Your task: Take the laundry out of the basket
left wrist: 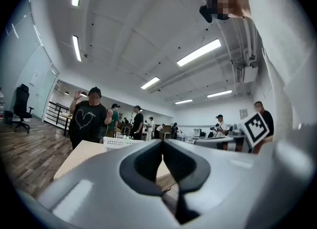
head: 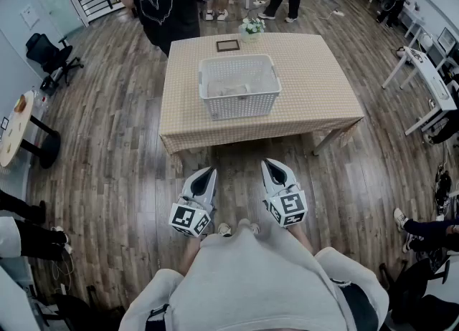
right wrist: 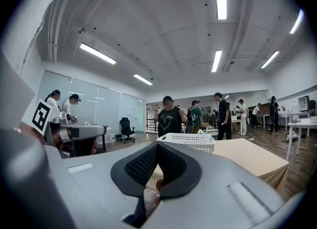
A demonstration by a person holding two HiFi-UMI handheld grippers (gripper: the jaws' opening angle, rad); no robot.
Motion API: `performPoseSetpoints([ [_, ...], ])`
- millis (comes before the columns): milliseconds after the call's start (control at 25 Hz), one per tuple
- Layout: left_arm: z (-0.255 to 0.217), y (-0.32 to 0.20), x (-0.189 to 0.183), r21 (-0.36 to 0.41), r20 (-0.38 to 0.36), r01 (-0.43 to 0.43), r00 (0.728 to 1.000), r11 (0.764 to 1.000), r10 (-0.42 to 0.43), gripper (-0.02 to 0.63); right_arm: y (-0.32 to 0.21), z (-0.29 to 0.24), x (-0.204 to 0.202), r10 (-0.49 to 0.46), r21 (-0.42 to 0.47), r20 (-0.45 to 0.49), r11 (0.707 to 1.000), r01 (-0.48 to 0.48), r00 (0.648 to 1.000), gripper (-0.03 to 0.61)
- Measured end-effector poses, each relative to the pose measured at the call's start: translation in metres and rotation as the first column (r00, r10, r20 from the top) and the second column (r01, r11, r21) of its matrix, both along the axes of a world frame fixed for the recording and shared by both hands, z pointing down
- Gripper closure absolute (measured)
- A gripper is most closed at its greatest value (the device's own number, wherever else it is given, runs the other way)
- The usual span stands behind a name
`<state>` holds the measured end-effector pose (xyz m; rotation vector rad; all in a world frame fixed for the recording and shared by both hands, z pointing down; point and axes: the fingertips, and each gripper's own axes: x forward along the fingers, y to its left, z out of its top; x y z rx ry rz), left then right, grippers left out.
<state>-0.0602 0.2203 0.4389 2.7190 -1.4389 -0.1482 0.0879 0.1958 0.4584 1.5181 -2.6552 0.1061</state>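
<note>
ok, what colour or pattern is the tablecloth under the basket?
Beige with a fine check: the tablecloth shows best in the head view.

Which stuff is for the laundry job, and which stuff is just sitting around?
For the job: white basket, laundry inside it, left gripper, right gripper.
Just lying about: picture frame, flowers, office chair.

Readable text: none | left marker cube (head: 190,220), right marker cube (head: 290,208): black-and-white square codes, no letters | black shirt (head: 166,3): heart outline, tiny print was too small to read | framed card (head: 228,45) on desk (head: 323,86): illegible
</note>
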Motion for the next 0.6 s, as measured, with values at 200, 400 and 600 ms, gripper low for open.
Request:
performPoseSetpoints([
  [200, 0.001, -0.005, 0.003, -0.004, 0.004, -0.004, 1.000, 1.000, 0.004, 0.604, -0.004, 0.001, 0.002, 0.001, -0.002, -0.001, 1.000, -0.001, 1.000, 0.580],
  [400, 0.002, -0.004, 0.009, -0.003, 0.005, -0.008, 1.000, 1.000, 0.008, 0.604, -0.004, 0.003, 0.007, 0.001, -0.001, -0.005, 1.000, -0.001, 1.000, 0.580],
  [600, 0.004, -0.002, 0.012, -0.007, 0.004, -0.013, 1.000, 1.000, 0.013, 0.604, -0.002, 0.005, 0.008, -0.004, -0.004, 0.002, 1.000, 0.004, 1.000, 0.580],
])
